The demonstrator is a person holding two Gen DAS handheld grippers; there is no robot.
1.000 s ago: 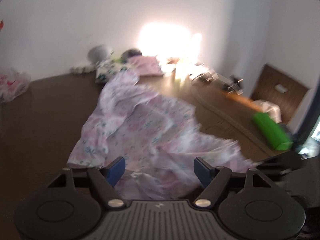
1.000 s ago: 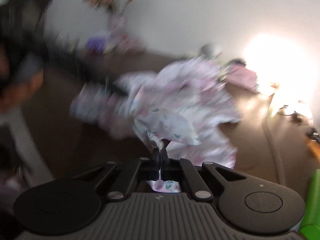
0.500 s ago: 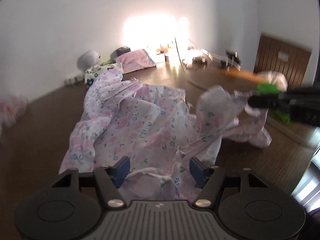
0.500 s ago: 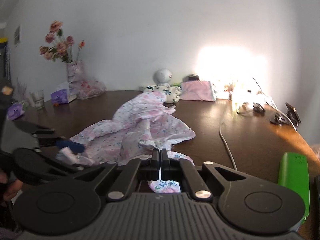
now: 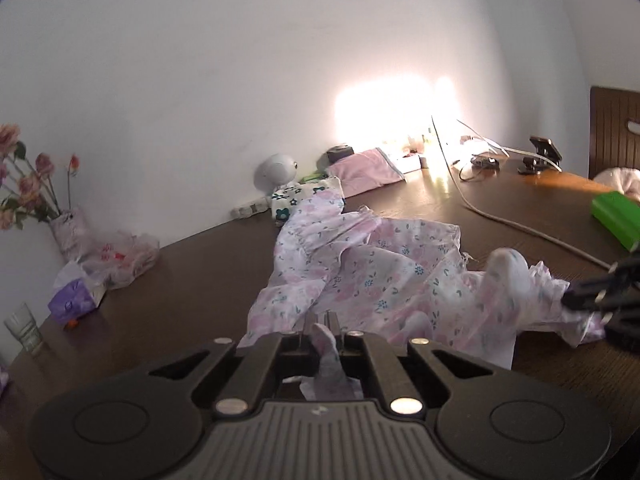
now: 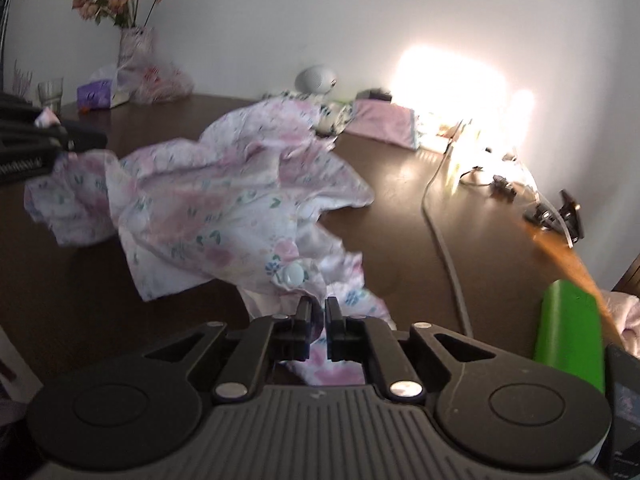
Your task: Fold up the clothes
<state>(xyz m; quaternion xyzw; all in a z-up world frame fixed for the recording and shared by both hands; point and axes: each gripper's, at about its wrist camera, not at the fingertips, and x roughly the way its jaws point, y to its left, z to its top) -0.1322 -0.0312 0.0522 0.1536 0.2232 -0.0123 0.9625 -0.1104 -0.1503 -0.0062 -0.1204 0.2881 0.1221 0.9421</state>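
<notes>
A thin floral garment [image 5: 360, 264], white w/ pink roses & small teal sprigs, lies rumpled across the middle of the dark wood counter [image 5: 192, 280], one end trailing back toward the wall. Ruffled edges, lots of creases; a pale round button [image 6: 293, 273] shows near the front hem. Left tongs [image 5: 323, 322] are pinched tight on a fold of the cloth, fabric poking up btwn the pads. Right tongs [image 6: 319, 307] have a narrow gap w/ cloth running btwn the fingers; can't tell if they're actually gripping it. Fabric sags btwn the two tongs.

On the counter's far edge by the white wall: a vase of pink roses [image 6: 120, 4], a crinkled plastic bag [image 5: 116, 256], a drinking glass [image 6: 51, 94], a round white gadget [image 5: 277, 170], a folded pink cloth [image 5: 366, 172]. A grey cable [image 6: 444, 248] runs down the right side, beside a bright green object [image 6: 570, 332]. Strong sun glare on the wall.
</notes>
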